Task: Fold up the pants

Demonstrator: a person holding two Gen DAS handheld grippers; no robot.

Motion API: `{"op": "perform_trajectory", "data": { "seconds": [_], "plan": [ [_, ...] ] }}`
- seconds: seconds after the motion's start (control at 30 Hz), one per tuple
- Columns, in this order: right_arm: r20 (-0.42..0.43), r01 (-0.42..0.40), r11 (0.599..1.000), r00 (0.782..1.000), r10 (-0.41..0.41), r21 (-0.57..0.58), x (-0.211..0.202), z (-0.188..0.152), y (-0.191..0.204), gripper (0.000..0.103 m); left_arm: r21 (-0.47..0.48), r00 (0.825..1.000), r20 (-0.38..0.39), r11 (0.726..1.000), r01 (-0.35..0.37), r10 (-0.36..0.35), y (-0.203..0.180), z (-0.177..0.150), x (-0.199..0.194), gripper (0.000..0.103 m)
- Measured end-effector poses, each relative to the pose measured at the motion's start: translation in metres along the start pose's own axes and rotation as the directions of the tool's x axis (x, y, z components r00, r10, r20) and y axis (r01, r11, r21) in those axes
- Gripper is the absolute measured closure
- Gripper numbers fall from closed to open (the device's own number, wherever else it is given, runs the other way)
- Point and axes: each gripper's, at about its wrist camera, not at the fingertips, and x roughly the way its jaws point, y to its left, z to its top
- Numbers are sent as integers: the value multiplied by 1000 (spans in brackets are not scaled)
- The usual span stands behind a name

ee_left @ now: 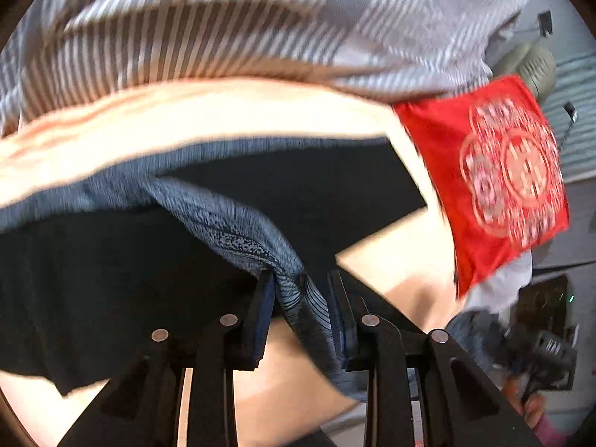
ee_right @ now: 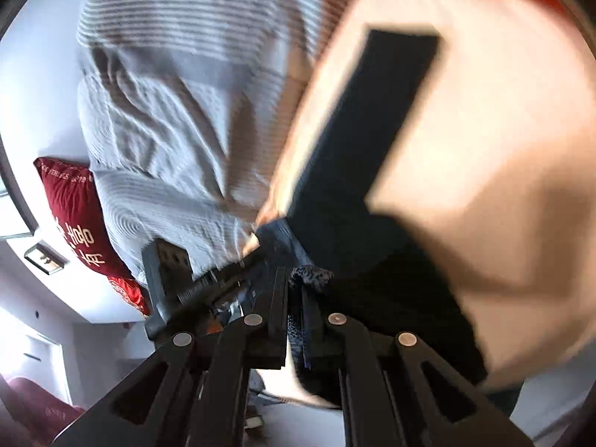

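both tongs clamped on one end of the pants, legs running away across the bed

the left tongs (ee_left: 301,298) are closed tight on a bunched fold of blue-grey fabric, the grey-blue end of the pants (ee_left: 238,223). the right tongs (ee_right: 296,298) are likewise pinched shut on a thin wad of the same dark cloth; in the right wrist view the other tool sits just to the left of them, so the two grips look close together on the same end of the garment.

from both grips the pants stretch forward and away. in the right wrist view one dark leg (ee_right: 372,119) runs long and straight up the frame, its far hem squared off, lying on the pale cream sheet (ee_right: 484,111) of the bed. so the long axis points away from the tongs, and neither hand is clearly nearer the far hem.

open room: bare sheet lies to the right of the leg and beyond the hem. a rumpled striped grey duvet (ee_left: 223,29) borders the far side and a red cushion (ee_left: 495,171) sits near the right edge in the left wrist view; both could catch the cloth if it swings wide. the frames are blurred, so whether the legs lie stacked or apart i cannot tell.
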Motion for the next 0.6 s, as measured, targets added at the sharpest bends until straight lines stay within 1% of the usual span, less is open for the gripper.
{"op": "perform_trajectory", "data": {
  "seconds": [0.07,0.13,0.2,0.23,0.27,0.33,0.37,0.4,0.43,0.47,0.5,0.53,0.57,0.6],
  "plan": [
    [-5,19,999,1000,-19,-41,4,37,10,97,-13,1000,16,1000,-7,7,1,20,3,73],
    [-8,49,995,999,-50,-82,11,76,17,97,-20,999,41,999,-33,34,-1,42,10,73],
    [-19,73,993,997,-76,-94,23,117,18,97,-29,991,76,994,-104,106,-2,62,14,73],
    [-21,98,990,995,-101,-98,31,134,19,97,-35,985,93,989,-146,148,-2,71,14,73],
    [-31,128,987,991,-132,-98,41,151,16,97,-43,980,106,986,-163,167,-1,75,12,73],
    [-58,195,978,978,-200,-80,61,178,7,92,-68,972,131,980,-188,196,4,81,5,73],
    [-82,251,964,963,-258,-86,74,189,2,92,-71,967,132,975,-209,216,5,81,5,73],
    [-97,290,952,949,-299,-99,81,196,0,86,-65,959,126,967,-245,252,6,78,6,69],
    [-113,342,931,928,-356,-124,88,201,0,75,-55,950,116,957,-284,289,7,73,9,62],
    [-118,387,908,906,-407,-162,93,204,3,69,-47,942,107,948,-316,319,7,67,12,42],
    [-111,407,893,895,-432,-194,94,205,7,49,-42,932,100,938,-345,347,9,58,15,37],
    [-95,414,882,891,-443,-225,93,207,13,30,-40,929,84,932,-359,362,11,50,20,37],
    [-71,416,873,892,-446,-255,89,208,20,27,-35,928,48,929,-369,370,14,41,27,37],
    [-53,421,863,891,-451,-278,85,210,26,27,-36,924,20,924,-382,383,17,34,33,37]
  ]
}}
